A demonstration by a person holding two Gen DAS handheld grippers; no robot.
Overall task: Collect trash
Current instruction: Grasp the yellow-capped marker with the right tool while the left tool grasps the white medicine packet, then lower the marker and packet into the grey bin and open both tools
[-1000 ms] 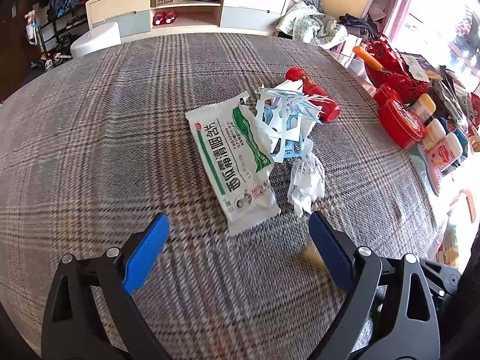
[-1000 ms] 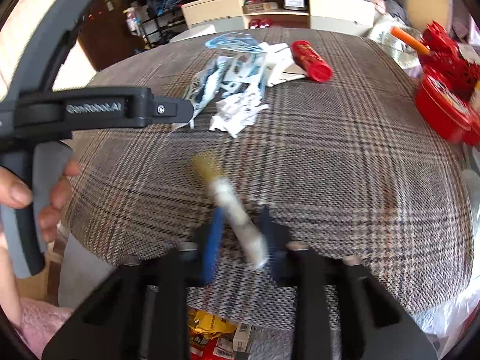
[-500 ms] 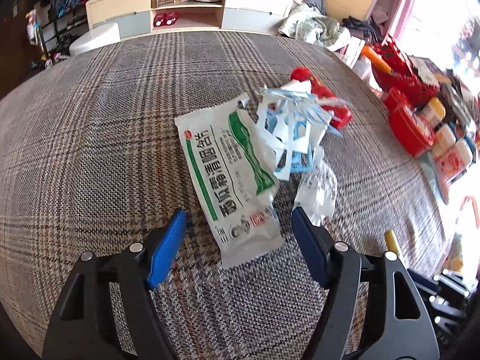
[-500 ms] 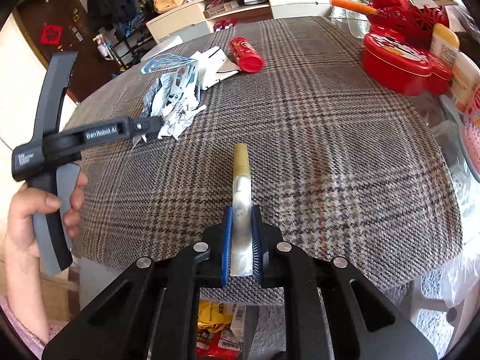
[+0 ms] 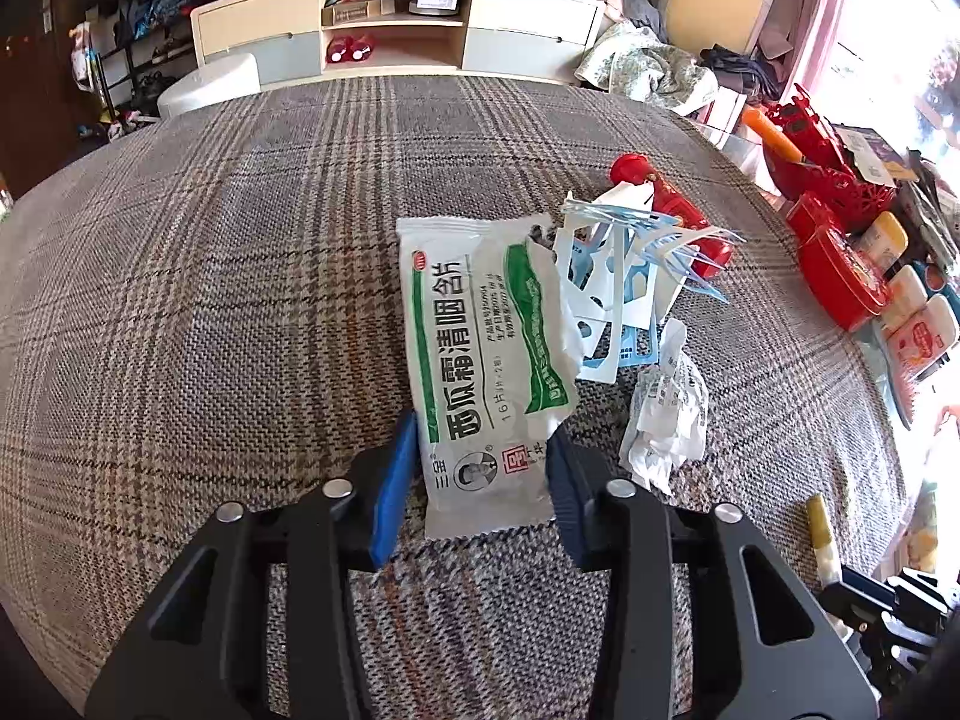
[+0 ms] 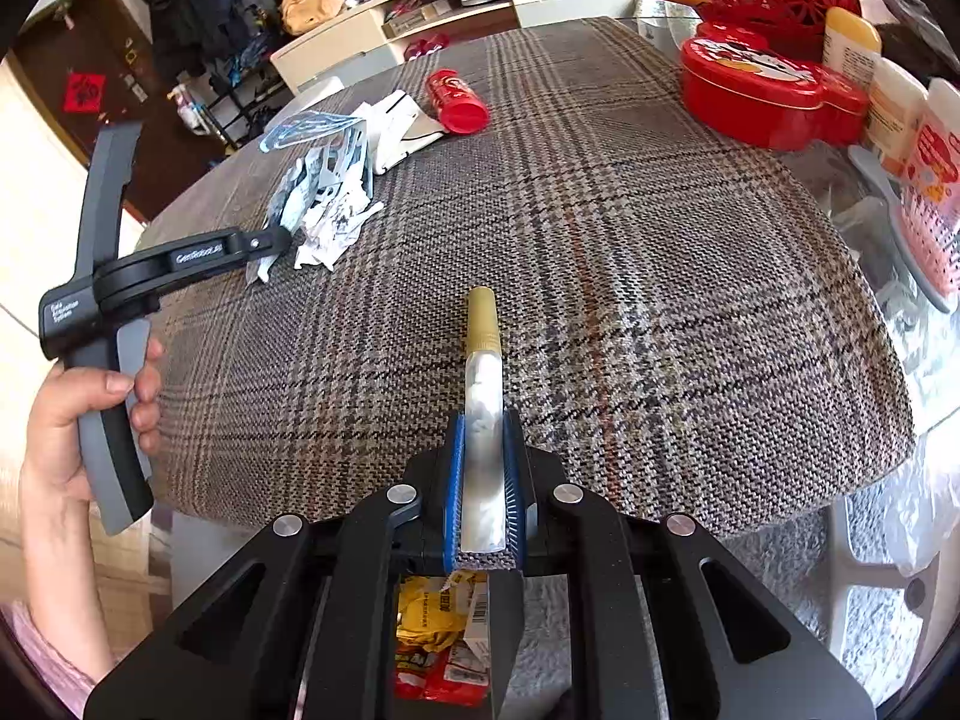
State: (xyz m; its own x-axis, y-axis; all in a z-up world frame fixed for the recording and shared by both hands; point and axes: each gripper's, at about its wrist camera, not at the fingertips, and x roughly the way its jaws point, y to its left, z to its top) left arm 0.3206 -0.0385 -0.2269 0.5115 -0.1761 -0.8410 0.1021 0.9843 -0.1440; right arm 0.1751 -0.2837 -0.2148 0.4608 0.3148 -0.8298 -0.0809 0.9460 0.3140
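Observation:
A white and green lozenge packet (image 5: 480,354) lies on the plaid tablecloth (image 5: 210,300). My left gripper (image 5: 480,474) has its blue pads on either side of the packet's near end, closing on it. Beside it lie blue and white plastic scraps (image 5: 624,276), crumpled paper (image 5: 666,420) and a red tube (image 5: 672,210). My right gripper (image 6: 483,450) is shut on a silver tube with a gold cap (image 6: 482,360), held above the table's near edge. That tube shows at the lower right of the left wrist view (image 5: 821,534).
Red containers (image 6: 762,90) and bottles (image 6: 900,114) stand at the table's right side. Wrappers (image 6: 438,642) lie in a bin below the right gripper. A cabinet (image 5: 396,30) stands beyond the table.
My left gripper has moved forward onto the packet and its jaws have narrowed around it. My right gripper has risen a little with the tube in it.

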